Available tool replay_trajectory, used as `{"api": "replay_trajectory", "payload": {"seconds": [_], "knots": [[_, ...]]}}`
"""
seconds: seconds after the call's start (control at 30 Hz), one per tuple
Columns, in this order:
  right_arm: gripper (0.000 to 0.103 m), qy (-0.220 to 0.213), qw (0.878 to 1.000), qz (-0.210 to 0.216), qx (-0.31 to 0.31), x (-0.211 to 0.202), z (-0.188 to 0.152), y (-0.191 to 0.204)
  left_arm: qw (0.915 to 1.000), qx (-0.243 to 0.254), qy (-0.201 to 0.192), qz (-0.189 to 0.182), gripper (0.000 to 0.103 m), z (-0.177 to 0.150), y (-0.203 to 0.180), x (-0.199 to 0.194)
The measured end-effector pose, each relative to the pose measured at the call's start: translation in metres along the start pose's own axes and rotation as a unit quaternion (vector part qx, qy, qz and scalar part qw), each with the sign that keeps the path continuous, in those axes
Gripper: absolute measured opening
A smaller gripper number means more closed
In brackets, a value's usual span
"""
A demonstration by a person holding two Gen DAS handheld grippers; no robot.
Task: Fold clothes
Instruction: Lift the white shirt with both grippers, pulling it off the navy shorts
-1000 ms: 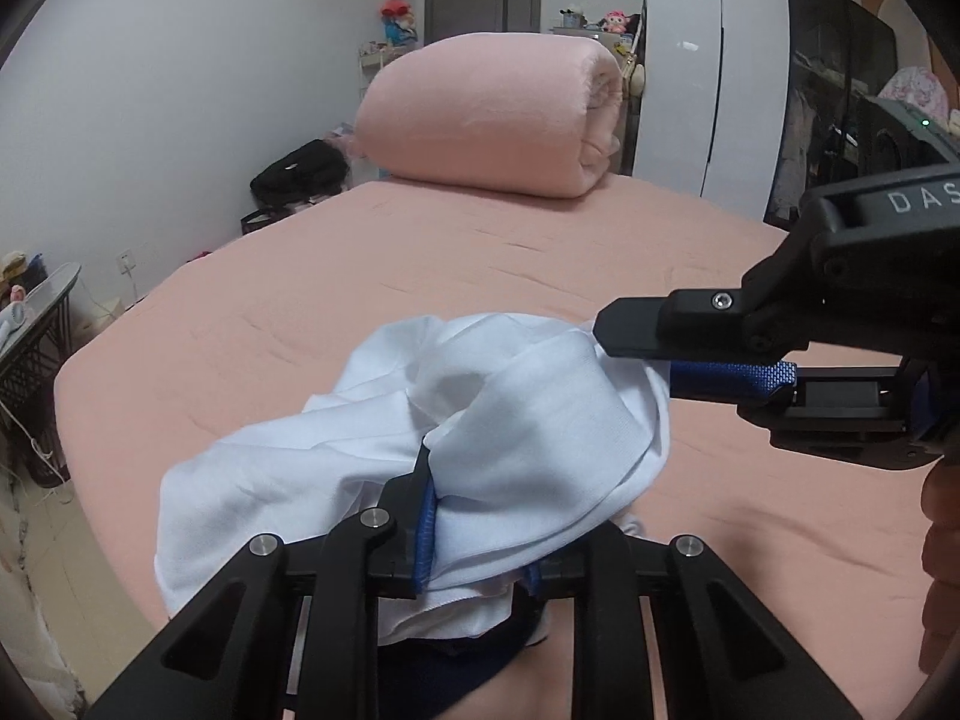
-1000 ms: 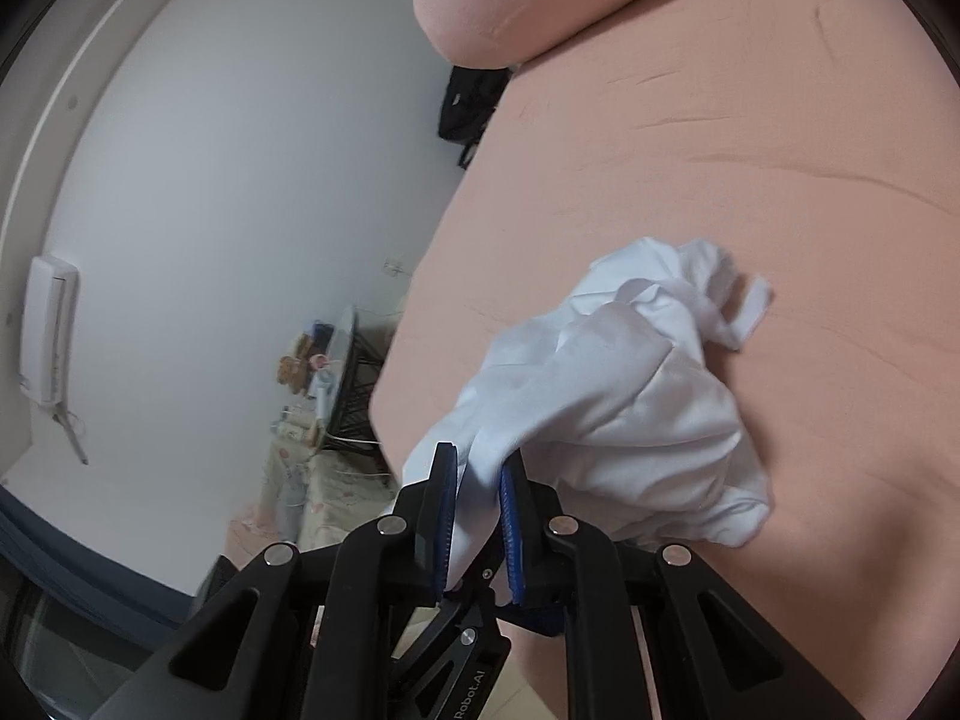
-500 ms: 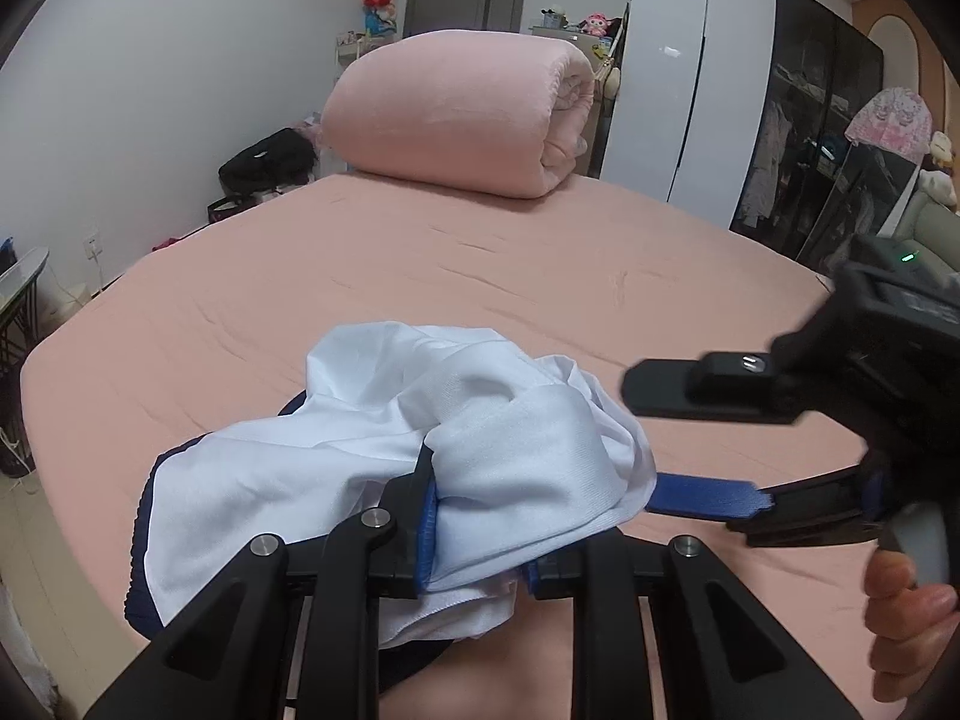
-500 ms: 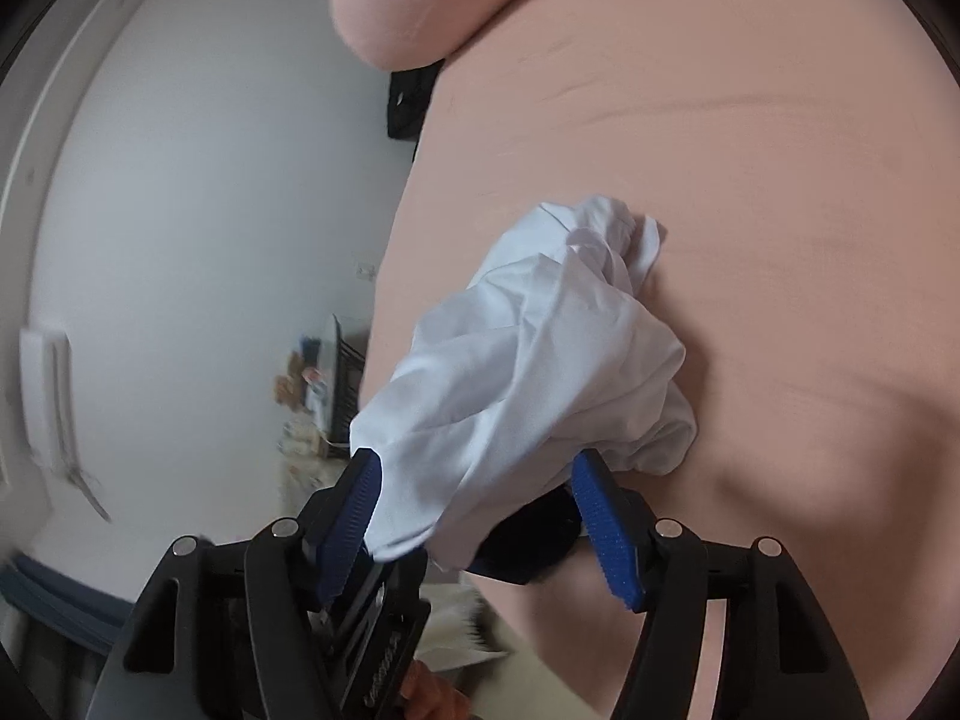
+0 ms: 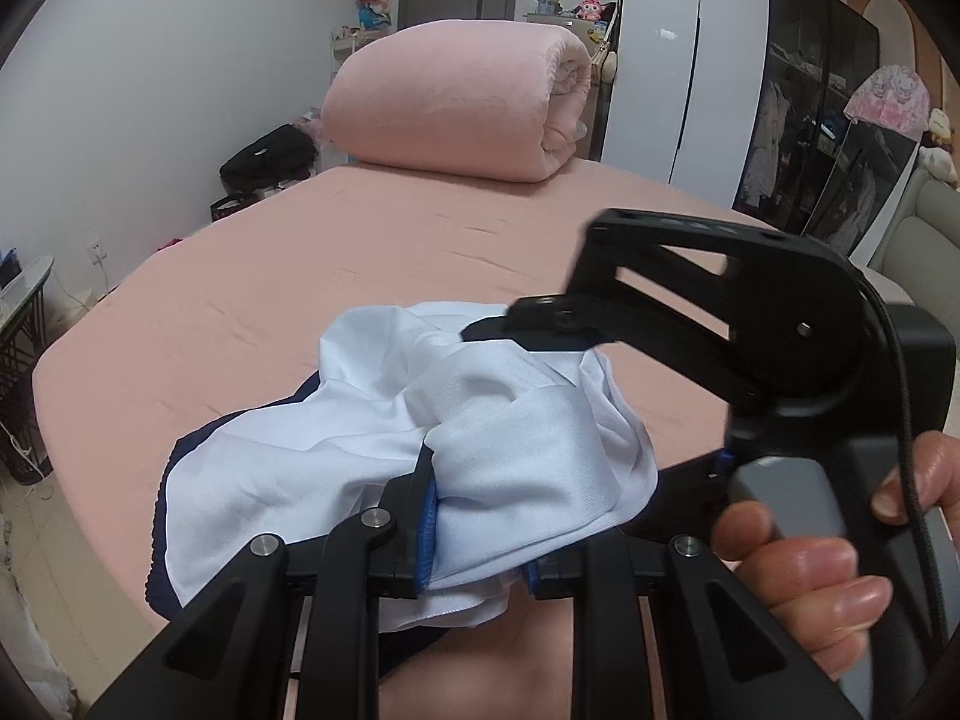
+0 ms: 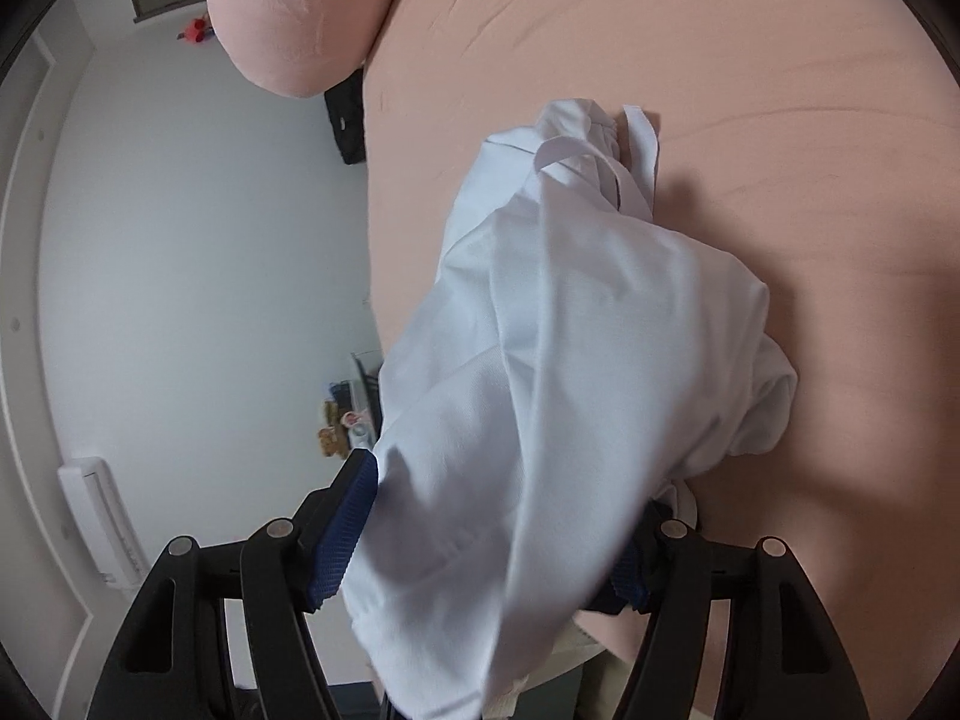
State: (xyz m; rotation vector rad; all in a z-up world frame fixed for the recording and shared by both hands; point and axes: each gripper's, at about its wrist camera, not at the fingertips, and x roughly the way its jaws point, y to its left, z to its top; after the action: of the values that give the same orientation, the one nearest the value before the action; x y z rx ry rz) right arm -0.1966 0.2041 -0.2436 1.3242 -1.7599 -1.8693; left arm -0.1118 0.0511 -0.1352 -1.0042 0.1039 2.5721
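1. Here, the white garment (image 5: 492,438) with navy trim lies bunched on the near part of the pink bed (image 5: 300,276), close to its edge.
2. The left gripper (image 5: 474,540) is clamped on a thick fold of the garment; white cloth fills the narrow gap between its blue-padded fingers (image 5: 425,531).
3. The right gripper (image 6: 492,540) has its jaws spread wide. The garment drapes between and over them, but neither blue pad presses the cloth together.
4. In the left wrist view, the right gripper's body (image 5: 720,324) stands above the garment's far right side, held by a hand (image 5: 828,570) wrapped around its grey handle.
5. A rolled pink duvet (image 5: 456,102) sits at the far end of the bed.
6. A white and black wardrobe (image 5: 720,72) stands beyond the bed on the right; a black bag (image 5: 270,159) rests against the wall on the left.
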Motion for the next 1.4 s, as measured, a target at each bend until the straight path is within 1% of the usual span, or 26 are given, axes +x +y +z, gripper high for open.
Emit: {"api": "replay_trajectory", "payload": {"seconds": [0.07, 0.13, 0.2, 0.27, 0.3, 0.33, 0.4, 0.47, 0.6, 0.67, 0.8, 0.9, 1.0, 1.07, 1.2, 1.3, 1.4], "knots": [[0.068, -0.013, 1.000, -0.007, -0.005, 0.000, 0.000, 0.003, 1.0000, -0.008, 0.004, 0.000, 0.019, 0.000, 0.004, 0.001], [0.062, -0.027, 1.000, -0.015, -0.005, -0.001, 0.000, 0.003, 0.9998, -0.020, 0.009, -0.006, 0.019, 0.000, 0.008, 0.002], [0.036, -0.028, 0.999, -0.035, -0.011, 0.001, 0.001, 0.005, 0.9997, -0.022, 0.011, -0.006, 0.019, 0.000, 0.009, 0.003], [0.029, -0.029, 0.999, -0.039, -0.017, 0.003, 0.001, 0.005, 0.9997, -0.019, 0.012, -0.005, 0.019, -0.001, 0.008, 0.003], [0.024, -0.031, 0.999, -0.035, -0.020, 0.003, 0.001, 0.005, 0.9998, -0.016, 0.012, -0.002, 0.019, -0.001, 0.007, 0.004], [0.022, -0.034, 0.999, -0.032, -0.022, 0.003, 0.001, 0.006, 0.9998, -0.013, 0.012, 0.000, 0.019, -0.001, 0.005, 0.004], [0.014, -0.041, 0.998, -0.032, -0.035, 0.001, 0.003, 0.010, 0.9999, -0.010, 0.012, 0.001, 0.019, -0.002, 0.004, 0.003], [0.012, -0.051, 0.997, -0.031, -0.056, -0.003, 0.003, 0.016, 0.9999, -0.009, 0.013, 0.001, 0.019, -0.003, 0.003, 0.002], [0.011, -0.067, 0.990, -0.046, -0.113, -0.010, 0.003, 0.032, 0.9999, -0.010, 0.013, 0.000, 0.019, -0.002, 0.003, 0.001], [0.010, -0.075, 0.987, -0.046, -0.131, -0.015, 0.002, 0.038, 0.9998, -0.011, 0.014, 0.000, 0.019, -0.002, 0.002, 0.001], [0.009, -0.090, 0.985, -0.030, -0.145, -0.026, 0.000, 0.051, 0.9998, -0.011, 0.014, 0.002, 0.019, 0.001, 0.000, 0.000], [0.009, -0.099, 0.980, -0.031, -0.168, -0.037, -0.004, 0.062, 0.9999, -0.006, 0.011, -0.003, 0.019, 0.004, -0.007, -0.004], [0.009, -0.104, 0.976, -0.028, -0.187, -0.049, -0.021, 0.068, 0.9999, -0.001, 0.008, -0.010, 0.019, 0.007, -0.014, -0.008], [0.009, -0.110, 0.974, -0.028, -0.197, -0.059, -0.024, 0.071, 0.9999, 0.003, 0.006, -0.014, 0.019, 0.009, -0.019, -0.011], [0.009, -0.126, 0.970, -0.020, -0.205, -0.076, -0.022, 0.074, 0.9997, 0.010, 0.002, -0.023, 0.019, 0.012, -0.029, -0.016], [0.009, -0.141, 0.969, -0.004, -0.203, -0.093, -0.022, 0.077, 0.9995, 0.015, -0.002, -0.029, 0.019, 0.015, -0.036, -0.020], [0.009, -0.160, 0.964, 0.005, -0.214, -0.107, -0.027, 0.083, 0.9991, 0.021, -0.003, -0.037, 0.019, 0.017, -0.046, -0.024]]}}
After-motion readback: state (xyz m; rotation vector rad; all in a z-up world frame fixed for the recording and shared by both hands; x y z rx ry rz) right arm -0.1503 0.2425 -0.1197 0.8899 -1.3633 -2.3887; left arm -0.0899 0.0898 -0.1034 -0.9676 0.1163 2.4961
